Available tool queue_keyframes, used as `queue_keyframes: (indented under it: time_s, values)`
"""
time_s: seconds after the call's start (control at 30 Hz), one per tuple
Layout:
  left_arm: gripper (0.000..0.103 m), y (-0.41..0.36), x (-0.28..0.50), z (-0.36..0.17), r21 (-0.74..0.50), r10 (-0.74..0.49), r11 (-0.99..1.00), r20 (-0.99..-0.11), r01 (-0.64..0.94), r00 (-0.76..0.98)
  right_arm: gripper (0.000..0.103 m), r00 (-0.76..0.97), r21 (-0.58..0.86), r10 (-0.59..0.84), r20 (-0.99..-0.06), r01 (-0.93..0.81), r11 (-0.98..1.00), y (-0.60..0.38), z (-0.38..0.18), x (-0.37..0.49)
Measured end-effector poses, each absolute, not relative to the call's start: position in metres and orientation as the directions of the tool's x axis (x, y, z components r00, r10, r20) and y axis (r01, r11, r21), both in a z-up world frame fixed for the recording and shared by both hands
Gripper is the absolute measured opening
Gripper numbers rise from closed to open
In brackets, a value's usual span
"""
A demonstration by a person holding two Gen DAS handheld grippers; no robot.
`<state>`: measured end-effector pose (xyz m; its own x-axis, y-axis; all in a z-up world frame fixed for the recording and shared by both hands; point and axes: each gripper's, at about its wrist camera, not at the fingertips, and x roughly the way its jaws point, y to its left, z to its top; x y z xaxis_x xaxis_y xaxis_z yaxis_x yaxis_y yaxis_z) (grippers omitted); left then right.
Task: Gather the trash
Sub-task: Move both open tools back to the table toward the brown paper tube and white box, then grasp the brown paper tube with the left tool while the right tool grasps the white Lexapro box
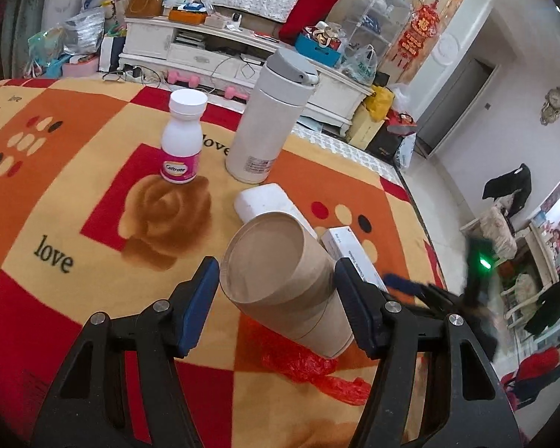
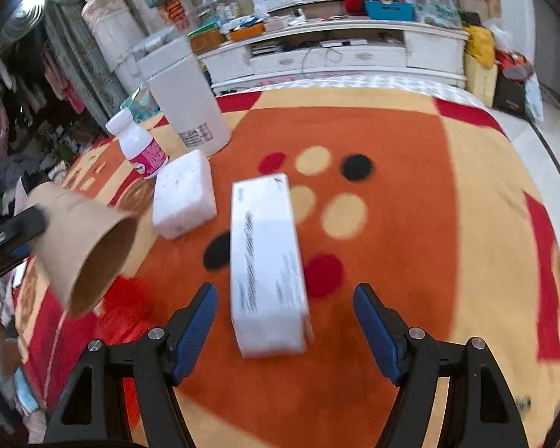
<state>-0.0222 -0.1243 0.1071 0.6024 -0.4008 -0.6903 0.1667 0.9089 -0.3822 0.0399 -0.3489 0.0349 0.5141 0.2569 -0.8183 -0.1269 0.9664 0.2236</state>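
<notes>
The white carton [image 2: 267,265] lies flat on the patterned blanket [image 2: 410,205], straight ahead of the right gripper [image 2: 285,330], at twelve o'clock from its jaws. Its long axis runs almost along the line the gripper points, so the narrow width faces the blue pads. Those jaws stand roughly half open and hold nothing; the carton's near end sits between the tips but apart from both. The right hand is judged nearer to it and likely to take it next.

At nine o'clock from the carton, the left gripper [image 1: 278,298] carries a brown cardboard tube [image 1: 283,280], lifted and tilted, open mouth up and away. Its right pad presses the tube; contact on the left pad is hard to see, though the tube hangs clear of the blanket, so it reads as gripped.

The tube is smooth matte card, rigid and round. The carton is crisp printed paperboard. A chunky white foam block [image 2: 184,196] lies at eleven o'clock, and crumpled red plastic film [image 1: 317,369] lies under the tube.
</notes>
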Motion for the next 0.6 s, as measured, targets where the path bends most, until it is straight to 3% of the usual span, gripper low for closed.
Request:
queue_keyframes:
  time_s: [0.13, 0.2, 0.6]
  values:
    - [0.063, -0.127, -0.030, 0.109, -0.377, -0.403, 0.909, -0.684, 0.179, 0.608, 0.058, 0.513, 0.176, 0.218, -0.830, -0.130, 0.976, -0.339, 0.025, 0.059]
    - [0.063, -0.133, -0.032, 0.110, -0.384, -0.417, 0.903, -0.680, 0.192, 0.602, 0.042, 0.517, 0.139, 0.193, -0.834, -0.141, 0.980, -0.337, 0.026, 0.057]
    - [0.063, -0.202, -0.058, 0.124, -0.388, -0.499, 0.866, -0.646, 0.314, 0.577, 0.041, 0.573, 0.150, 0.164, -0.803, -0.072, 0.986, -0.410, 0.057, -0.038]
